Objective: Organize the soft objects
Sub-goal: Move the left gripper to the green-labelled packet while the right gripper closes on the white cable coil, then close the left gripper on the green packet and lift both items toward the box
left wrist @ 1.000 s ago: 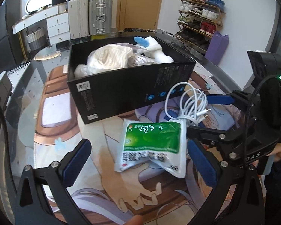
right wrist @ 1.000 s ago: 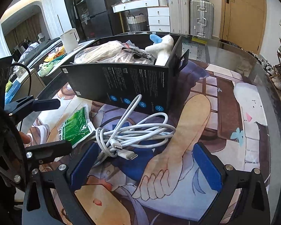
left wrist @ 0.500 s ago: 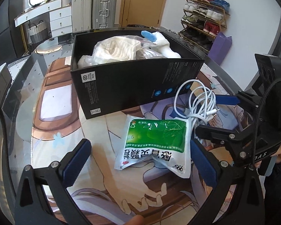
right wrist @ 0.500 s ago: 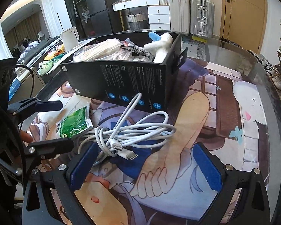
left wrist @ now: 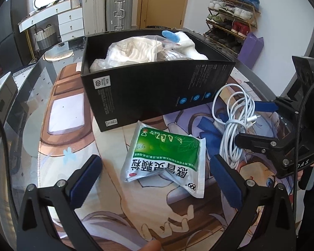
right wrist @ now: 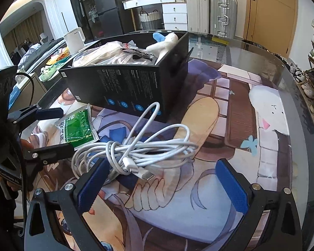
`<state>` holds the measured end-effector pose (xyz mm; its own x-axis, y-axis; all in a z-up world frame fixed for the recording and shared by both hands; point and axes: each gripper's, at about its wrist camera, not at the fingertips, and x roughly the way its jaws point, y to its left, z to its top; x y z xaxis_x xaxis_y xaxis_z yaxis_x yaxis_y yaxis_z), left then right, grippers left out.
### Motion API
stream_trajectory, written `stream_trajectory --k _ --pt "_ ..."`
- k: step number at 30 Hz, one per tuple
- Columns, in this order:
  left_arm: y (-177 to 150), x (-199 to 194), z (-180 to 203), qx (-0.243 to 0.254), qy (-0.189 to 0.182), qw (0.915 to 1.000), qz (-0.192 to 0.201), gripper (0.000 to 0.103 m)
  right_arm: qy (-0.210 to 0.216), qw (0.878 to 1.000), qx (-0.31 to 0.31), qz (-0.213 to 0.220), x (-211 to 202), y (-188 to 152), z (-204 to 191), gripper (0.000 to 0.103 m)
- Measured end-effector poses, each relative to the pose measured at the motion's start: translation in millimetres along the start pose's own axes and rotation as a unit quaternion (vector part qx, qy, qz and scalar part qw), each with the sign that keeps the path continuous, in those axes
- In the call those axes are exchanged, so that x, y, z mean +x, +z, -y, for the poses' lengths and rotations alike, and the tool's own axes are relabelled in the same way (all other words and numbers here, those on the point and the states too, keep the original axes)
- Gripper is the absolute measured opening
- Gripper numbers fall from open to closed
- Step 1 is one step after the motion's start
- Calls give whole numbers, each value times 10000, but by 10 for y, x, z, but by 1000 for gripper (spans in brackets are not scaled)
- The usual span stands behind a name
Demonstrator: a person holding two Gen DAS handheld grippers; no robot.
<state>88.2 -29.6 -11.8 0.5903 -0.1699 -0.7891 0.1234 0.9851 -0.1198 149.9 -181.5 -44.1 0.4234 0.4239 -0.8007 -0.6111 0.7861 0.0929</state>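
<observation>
A black box (left wrist: 157, 87) (right wrist: 123, 87) on the printed mat holds bagged white cloth (left wrist: 134, 50) and a white plush toy (left wrist: 188, 46) (right wrist: 163, 41). In front of it lies a green and white pouch (left wrist: 167, 156) (right wrist: 77, 127). My left gripper (left wrist: 155, 177) is open, its pads on either side of the pouch's near end. A coiled white cable (left wrist: 234, 123) (right wrist: 140, 152) lies right of the pouch. My right gripper (right wrist: 161, 186) is open just before the cable, its left pad close to the coil.
The mat (right wrist: 251, 125) covers a glass table with a curved edge. Suitcases (left wrist: 108, 8), drawers and a shoe rack (left wrist: 230, 14) stand behind. A kettle (right wrist: 74, 39) and clothes sit on a counter at far left. A fingertip (left wrist: 150, 245) shows at the bottom.
My left gripper has drawn back a little from the box and shifted left, so the pouch sits more between its pads. The right gripper has edged closer to the cable.
</observation>
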Motion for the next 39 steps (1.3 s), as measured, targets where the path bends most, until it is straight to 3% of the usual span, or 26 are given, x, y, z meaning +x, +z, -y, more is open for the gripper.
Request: stream_trajectory --k 8,13,24,26,31,39 --pt "9 64 129 320 256 9991 -126 103 -66 9999 19 120 50 25 -100 102" --pt "10 75 148 355 312 9988 -145 103 56 9998 -66 173 29 39 -149 85" --pt "-6 75 160 369 332 9987 -152 103 85 9996 -132 213 21 34 -163 81" --pt "-7 74 160 372 334 9986 -152 103 195 9994 -152 232 4 35 -170 74" --pt "-5 75 161 374 329 9986 -151 103 466 9985 -177 237 -24 37 -182 43" --pt "-5 76 162 370 331 9987 -152 103 484 9980 -237 317 -85 42 -182 35"
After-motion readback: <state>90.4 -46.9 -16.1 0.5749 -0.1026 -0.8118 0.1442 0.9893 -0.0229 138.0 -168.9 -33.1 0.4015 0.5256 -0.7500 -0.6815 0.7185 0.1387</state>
